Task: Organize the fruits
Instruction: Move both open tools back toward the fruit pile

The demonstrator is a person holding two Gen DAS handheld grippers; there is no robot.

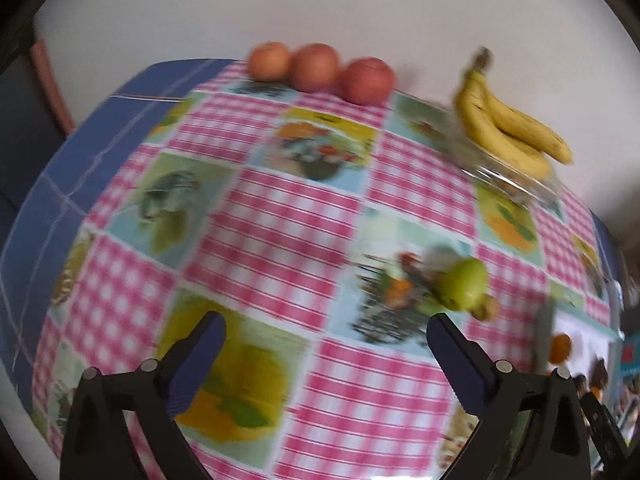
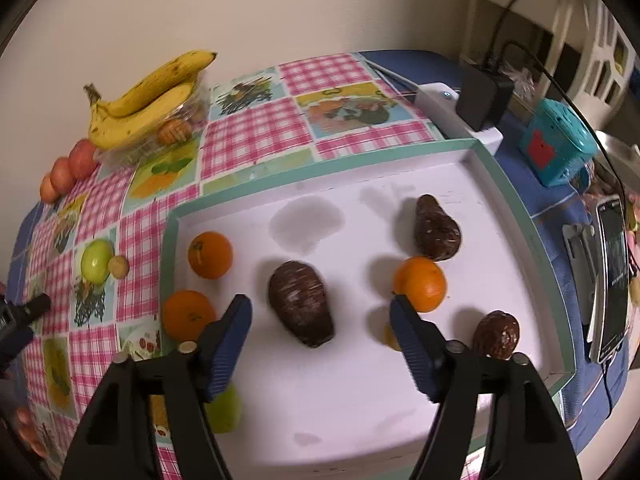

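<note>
While both the left claw (image 1: 326, 334) and right claw (image 2: 322, 316) stand spread and empty, the white tray (image 2: 516, 200) on the desk (image 2: 248, 136) carries three oranges (image 2: 210, 255), three dark brown fruits (image 2: 300, 303); three apples (image 1: 316, 67), one banana bunch (image 1: 508, 128) lie beyond.

Oranges (image 2: 210, 255) and brown avocados (image 2: 301, 303) lie on the white tray (image 2: 536, 240).
</note>
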